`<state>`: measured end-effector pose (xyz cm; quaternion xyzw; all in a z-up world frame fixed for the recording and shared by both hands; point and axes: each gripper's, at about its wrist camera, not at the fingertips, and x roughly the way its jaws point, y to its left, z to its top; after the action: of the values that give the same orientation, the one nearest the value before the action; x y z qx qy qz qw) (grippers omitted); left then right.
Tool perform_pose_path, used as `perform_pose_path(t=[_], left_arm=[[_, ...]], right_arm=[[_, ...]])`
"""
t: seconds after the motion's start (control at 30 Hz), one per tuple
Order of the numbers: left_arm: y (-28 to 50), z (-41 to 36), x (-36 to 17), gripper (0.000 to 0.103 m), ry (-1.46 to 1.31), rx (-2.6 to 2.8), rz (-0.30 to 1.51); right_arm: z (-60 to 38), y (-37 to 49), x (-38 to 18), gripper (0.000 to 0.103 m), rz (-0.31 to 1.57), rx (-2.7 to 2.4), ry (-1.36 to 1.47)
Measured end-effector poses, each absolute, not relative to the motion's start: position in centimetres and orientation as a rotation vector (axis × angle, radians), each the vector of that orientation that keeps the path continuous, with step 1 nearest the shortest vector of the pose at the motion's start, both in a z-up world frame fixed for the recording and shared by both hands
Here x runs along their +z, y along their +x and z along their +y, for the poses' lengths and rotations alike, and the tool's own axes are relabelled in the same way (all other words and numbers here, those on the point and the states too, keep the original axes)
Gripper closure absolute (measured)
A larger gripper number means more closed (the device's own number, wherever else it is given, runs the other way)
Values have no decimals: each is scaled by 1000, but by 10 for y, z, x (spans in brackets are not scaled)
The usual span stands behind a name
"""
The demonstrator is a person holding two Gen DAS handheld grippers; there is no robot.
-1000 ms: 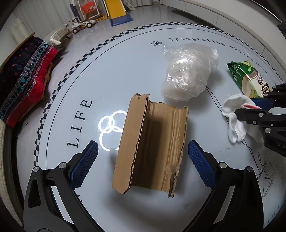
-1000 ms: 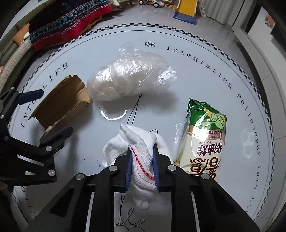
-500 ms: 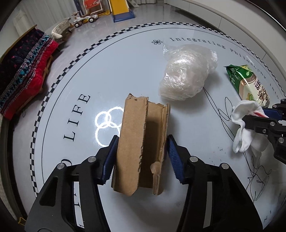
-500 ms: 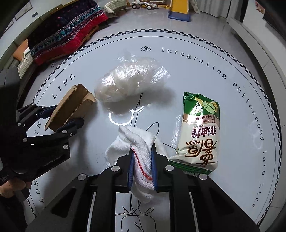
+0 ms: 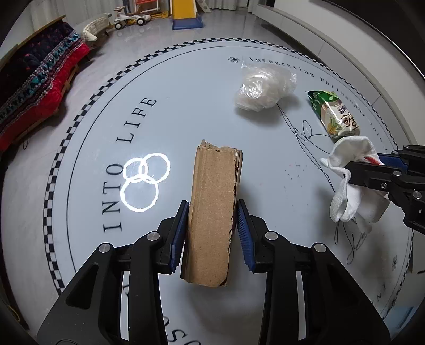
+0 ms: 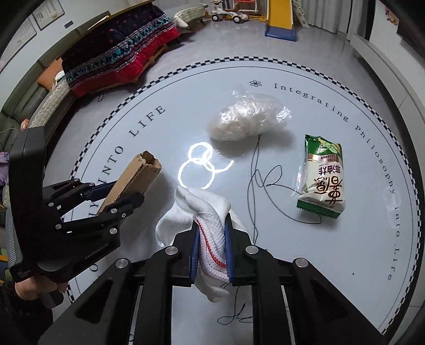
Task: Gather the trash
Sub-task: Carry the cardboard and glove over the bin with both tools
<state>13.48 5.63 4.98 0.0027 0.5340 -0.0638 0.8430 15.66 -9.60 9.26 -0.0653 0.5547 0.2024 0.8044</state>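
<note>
My left gripper [image 5: 212, 225] is shut on a folded piece of brown cardboard [image 5: 212, 212] and holds it above the round white table [image 5: 186, 93]. It also shows in the right wrist view [image 6: 132, 177]. My right gripper [image 6: 211, 238] is shut on a white cloth with red stitching [image 6: 204, 212], lifted off the table; the cloth also shows at the right of the left wrist view [image 5: 350, 180]. A crumpled clear plastic bag [image 6: 247, 116] and a green snack packet [image 6: 322, 175] lie on the table beyond both grippers.
The table has a checkered rim [image 6: 212, 59] and printed lettering. Beyond it are a red and dark patterned sofa [image 6: 119, 50], a yellow slide [image 6: 280, 16] and toy cars on the grey floor. A lamp glare [image 6: 199, 167] shines on the table.
My left gripper closed on the cardboard, squeezing it folded, and lifted it. My right gripper rose with the white cloth; both views now stand higher above the table.
</note>
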Motion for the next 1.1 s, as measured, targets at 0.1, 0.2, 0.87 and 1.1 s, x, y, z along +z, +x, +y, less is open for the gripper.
perform_pose_path(t=[0.1, 0.2, 0.87, 1.1], left_arm=[[111, 62, 61, 67, 0, -131, 1107], [88, 67, 71, 67, -3, -127, 1090], [-34, 111, 106, 67, -55, -57, 999], [-80, 142, 105, 67, -88, 2, 982]], right_arm=[[-89, 138, 101, 86, 1180, 446, -144], [-81, 119, 108, 86, 1170, 456, -154], [-9, -1, 139, 86, 1092, 585, -263], [27, -40, 136, 86, 1075, 666, -311]])
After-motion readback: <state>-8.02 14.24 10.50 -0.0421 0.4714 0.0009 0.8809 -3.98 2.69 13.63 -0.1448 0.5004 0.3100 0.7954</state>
